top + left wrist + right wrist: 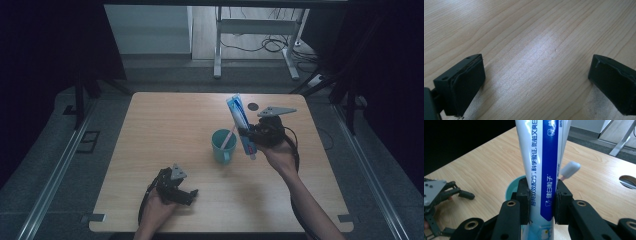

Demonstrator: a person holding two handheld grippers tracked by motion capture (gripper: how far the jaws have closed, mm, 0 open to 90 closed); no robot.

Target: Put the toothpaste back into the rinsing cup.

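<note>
- The left gripper (176, 186) rests low near the front edge of the bench (165, 125), its fingers (466, 82) spread wide with bare wood between them.
- Wide open wood lies to its left and beyond it, up to the far edge.
- A teal cup (222, 146) stands near the bench's middle, with a toothbrush (228, 137) leaning in it.
- Just right of the cup, the right gripper (250, 137) has its fingers (524, 202) clenched on a toothpaste tube (541, 170), held above the bench.
- The tube is white with a blue stripe and printed characters; it stands nearly upright, tilted slightly.
- A dark round hole (253, 106) sits near the far edge behind it.
</note>
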